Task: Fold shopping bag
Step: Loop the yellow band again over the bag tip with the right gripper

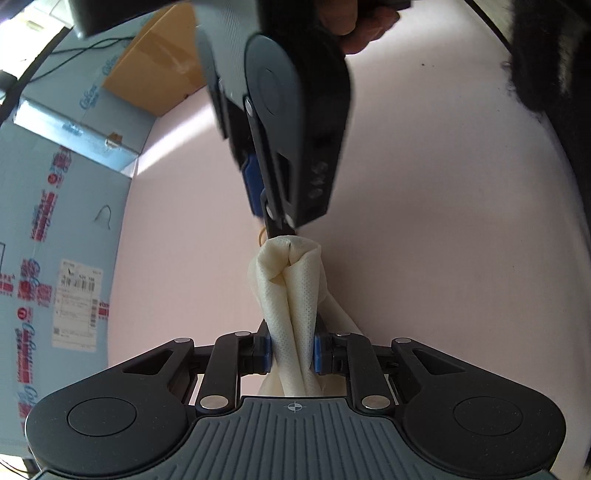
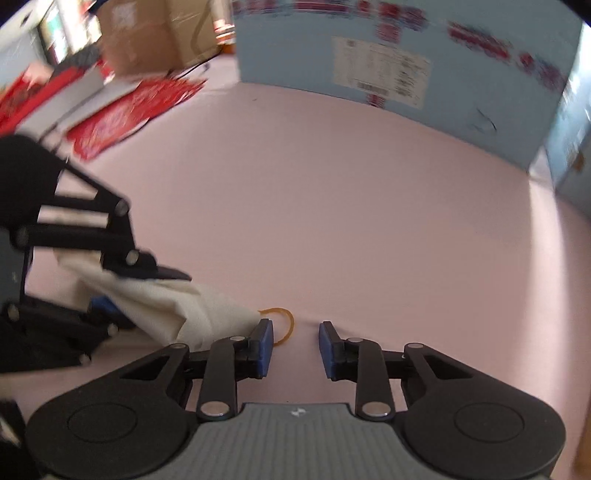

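Observation:
The cream non-woven shopping bag (image 1: 295, 295) is bunched into a narrow roll, and my left gripper (image 1: 293, 350) is shut on it with both blue pads pressing its sides. The roll's far end rests on the pink table (image 1: 443, 221). My right gripper (image 2: 296, 345) points down at the table just beyond that end, its jaws apart with nothing between the pads. A tan rubber band (image 2: 284, 325) lies flat on the table by its left fingertip (image 2: 265, 334). In the right wrist view the bag (image 2: 192, 314) and the left gripper (image 2: 122, 291) sit at the left.
A blue printed cardboard box (image 1: 55, 221) walls off one side of the table, with a brown carton (image 1: 162, 66) behind it. Red packets (image 2: 129, 110) lie at the far corner. A dark fuzzy sleeve (image 1: 535, 55) hangs at the upper right. A person's fingers (image 1: 351, 22) hold the right gripper.

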Demonstrator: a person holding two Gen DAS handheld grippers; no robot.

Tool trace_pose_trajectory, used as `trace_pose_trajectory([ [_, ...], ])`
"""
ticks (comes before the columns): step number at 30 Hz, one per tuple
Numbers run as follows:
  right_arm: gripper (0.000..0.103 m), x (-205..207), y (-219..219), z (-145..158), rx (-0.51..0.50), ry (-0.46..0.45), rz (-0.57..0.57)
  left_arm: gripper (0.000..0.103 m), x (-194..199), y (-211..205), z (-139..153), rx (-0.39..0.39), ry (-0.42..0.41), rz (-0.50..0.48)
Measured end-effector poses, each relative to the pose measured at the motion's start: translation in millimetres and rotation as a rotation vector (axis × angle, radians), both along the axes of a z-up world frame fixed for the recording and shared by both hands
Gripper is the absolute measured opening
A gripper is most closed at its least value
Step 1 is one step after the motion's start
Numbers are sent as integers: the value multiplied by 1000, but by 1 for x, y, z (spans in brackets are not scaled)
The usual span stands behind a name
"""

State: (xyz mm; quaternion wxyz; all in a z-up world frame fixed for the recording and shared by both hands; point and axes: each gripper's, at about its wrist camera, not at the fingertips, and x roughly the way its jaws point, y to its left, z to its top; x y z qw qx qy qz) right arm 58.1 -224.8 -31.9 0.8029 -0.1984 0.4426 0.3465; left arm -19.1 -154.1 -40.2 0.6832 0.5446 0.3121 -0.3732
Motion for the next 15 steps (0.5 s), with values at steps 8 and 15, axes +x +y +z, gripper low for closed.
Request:
trace_pose_trajectory([
  [8,1,6,-26,-1,159,111,-139,27,11,6,20,-222,50,100],
  [15,1,12,-46,-4,286,176,-239,16,45,12,13,-285,184,203],
])
